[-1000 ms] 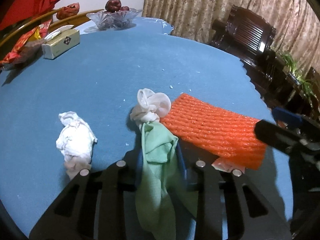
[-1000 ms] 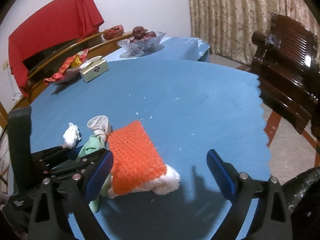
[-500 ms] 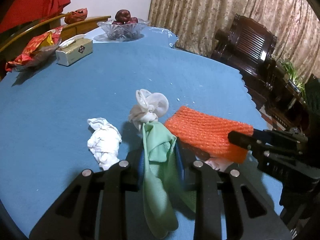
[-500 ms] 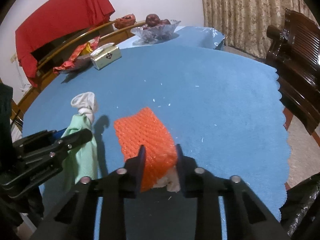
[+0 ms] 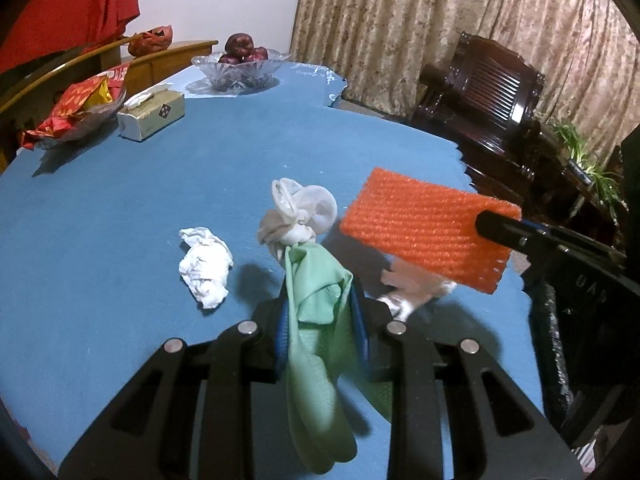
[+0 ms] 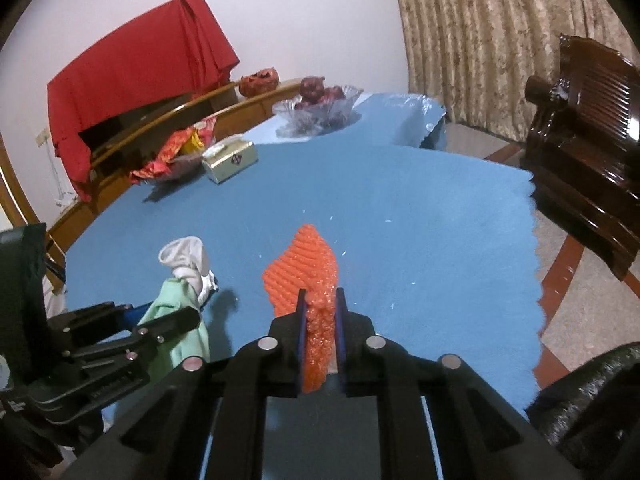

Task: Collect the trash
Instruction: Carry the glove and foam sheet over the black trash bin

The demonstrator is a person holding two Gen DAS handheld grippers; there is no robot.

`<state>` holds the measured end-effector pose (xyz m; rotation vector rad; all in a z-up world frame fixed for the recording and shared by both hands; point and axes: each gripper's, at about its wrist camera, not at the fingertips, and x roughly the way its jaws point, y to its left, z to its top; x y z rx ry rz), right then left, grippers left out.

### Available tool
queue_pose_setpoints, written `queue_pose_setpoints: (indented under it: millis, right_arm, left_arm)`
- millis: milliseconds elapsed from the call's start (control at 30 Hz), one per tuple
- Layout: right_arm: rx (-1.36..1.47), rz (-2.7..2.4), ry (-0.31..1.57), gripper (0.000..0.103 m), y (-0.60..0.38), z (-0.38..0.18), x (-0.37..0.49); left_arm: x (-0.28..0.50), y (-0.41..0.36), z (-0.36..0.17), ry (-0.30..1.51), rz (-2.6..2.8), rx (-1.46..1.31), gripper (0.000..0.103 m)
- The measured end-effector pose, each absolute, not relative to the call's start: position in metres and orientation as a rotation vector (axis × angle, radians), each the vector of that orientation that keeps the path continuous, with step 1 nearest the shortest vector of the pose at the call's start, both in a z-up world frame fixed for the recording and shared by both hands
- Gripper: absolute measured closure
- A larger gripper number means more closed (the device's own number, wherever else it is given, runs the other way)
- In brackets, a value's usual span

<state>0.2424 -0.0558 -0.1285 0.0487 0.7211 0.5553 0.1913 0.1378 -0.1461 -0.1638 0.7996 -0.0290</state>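
On blue tablecloth (image 5: pixel 120 208): crumpled tissue (image 5: pixel 206 266); left claw (image 5: pixel 320 312) grips green bag (image 5: pixel 316 292); right claw (image 6: pixel 320 312) clamps orange foam net (image 6: pixel 308 272); curtains (image 5: pixel 440 20) behind

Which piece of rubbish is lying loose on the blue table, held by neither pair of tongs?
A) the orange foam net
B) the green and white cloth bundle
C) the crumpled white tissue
C: the crumpled white tissue lies alone on the blue table, clear of both tongs.
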Motion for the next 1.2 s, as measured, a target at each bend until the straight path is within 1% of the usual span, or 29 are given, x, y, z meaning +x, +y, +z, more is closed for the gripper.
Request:
queue_pose_setpoints:
  millis: [233, 533, 933, 1200]
  right_arm:
    - [0.077, 0.51, 0.658, 0.091, -0.085, -0.099, 0.216]
    - [0.095, 0.437, 0.584, 0.091, -0.129, -0.066, 0.174]
    - [0.097, 0.3, 0.553, 0.091, -0.193, -0.053, 0.132]
    - [0.101, 0.205, 0.562, 0.091, -0.234, -0.06, 0.114]
  left_arm:
    - [0.174, 0.117, -0.127, 0.764, -0.054, -0.151, 0.078]
    - [0.15, 0.073, -0.102, 0.724, -0.147, -0.127, 0.078]
    - [0.133, 0.005, -0.082, 0.678, -0.279, -0.073, 0.078]
    - [0.132, -0.04, -0.078, 0.664, -0.367, -0.037, 0.078]
